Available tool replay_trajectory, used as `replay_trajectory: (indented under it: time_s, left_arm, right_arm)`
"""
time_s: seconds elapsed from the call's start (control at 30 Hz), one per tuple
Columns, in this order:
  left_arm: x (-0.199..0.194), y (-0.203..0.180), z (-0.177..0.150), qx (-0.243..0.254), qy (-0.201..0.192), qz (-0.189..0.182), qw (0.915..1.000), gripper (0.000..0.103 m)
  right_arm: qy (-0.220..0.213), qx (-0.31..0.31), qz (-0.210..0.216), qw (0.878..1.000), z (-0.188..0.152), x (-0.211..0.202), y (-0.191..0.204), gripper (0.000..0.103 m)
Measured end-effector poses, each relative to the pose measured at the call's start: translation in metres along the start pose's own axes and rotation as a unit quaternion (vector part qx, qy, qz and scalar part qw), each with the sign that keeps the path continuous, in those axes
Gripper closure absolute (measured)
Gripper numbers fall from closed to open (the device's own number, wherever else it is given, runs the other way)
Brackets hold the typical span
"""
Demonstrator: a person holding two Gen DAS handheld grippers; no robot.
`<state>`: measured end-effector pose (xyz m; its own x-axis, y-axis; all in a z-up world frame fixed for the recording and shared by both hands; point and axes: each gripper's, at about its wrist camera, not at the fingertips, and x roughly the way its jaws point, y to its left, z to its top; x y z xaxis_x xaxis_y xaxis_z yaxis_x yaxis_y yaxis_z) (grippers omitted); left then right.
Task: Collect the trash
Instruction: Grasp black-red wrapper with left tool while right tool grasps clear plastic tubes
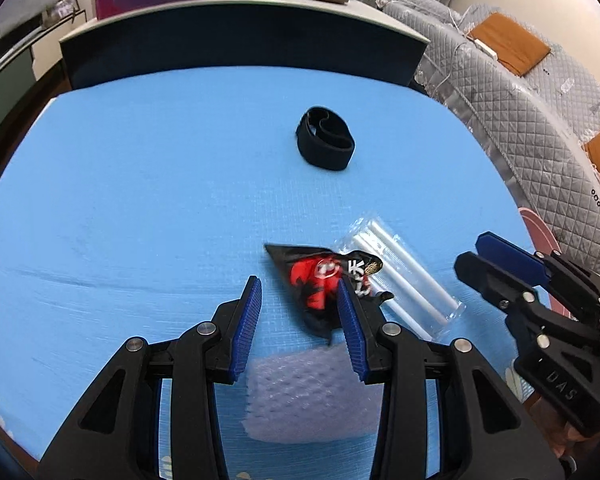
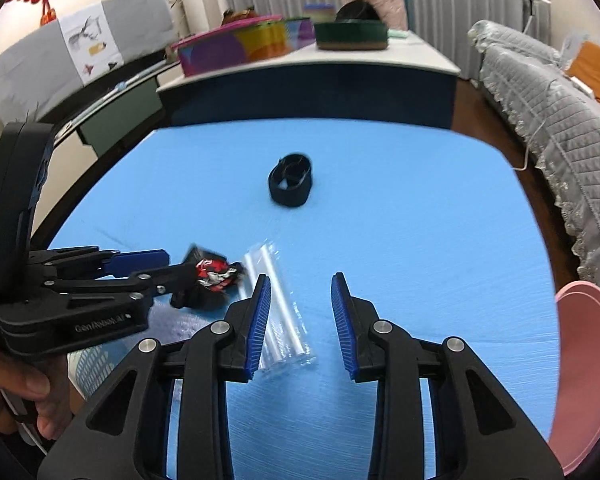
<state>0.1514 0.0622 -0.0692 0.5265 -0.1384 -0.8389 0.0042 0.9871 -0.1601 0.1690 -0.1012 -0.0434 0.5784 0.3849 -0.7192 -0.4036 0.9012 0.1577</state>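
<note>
Nothing collected yet. Left gripper (image 1: 300,300) wide apart, empty, over red-black snack wrapper (image 1: 320,280). Right gripper (image 2: 300,296) wide, clear straw packet (image 2: 280,312) beside its left finger (bubble wrap (image 1: 312,396) at 6 o'clock). Black strap (image 1: 326,138) at 12.

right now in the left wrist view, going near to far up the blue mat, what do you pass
bubble wrap piece → red and black wrapper → black strap loop → dark edge of the white table beyond the blue mat

Red-and-black wrapper (image 1: 320,280), black strap (image 1: 326,138), blue mat (image 1: 140,200)
</note>
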Motion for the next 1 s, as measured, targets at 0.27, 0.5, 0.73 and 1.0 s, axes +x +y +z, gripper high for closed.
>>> replay_trajectory:
  time_s: [0.27, 0.5, 0.73, 1.0]
  left_arm:
    - [0.005, 0.008, 0.006, -0.008, -0.003, 0.009, 0.9999, 0.094]
    - [0.009, 0.012, 0.015, -0.014, -0.014, 0.019, 0.9996, 0.095]
    - [0.014, 0.008, 0.021, -0.001, -0.016, 0.016, 0.9997, 0.094]
    - [0.016, 0.01, 0.021, -0.003, -0.015, 0.022, 0.9996, 0.086]
  right_arm:
    - [0.057, -0.019, 0.003, 0.998, -0.009, 0.029, 0.007, 0.068]
    - [0.073, -0.015, -0.013, 0.997, -0.01, 0.04, 0.001, 0.072]
    - [0.069, -0.019, -0.026, 0.997, -0.006, 0.044, 0.0, 0.089]
    - [0.058, 0.002, -0.044, 0.997, -0.001, 0.04, -0.013, 0.092]
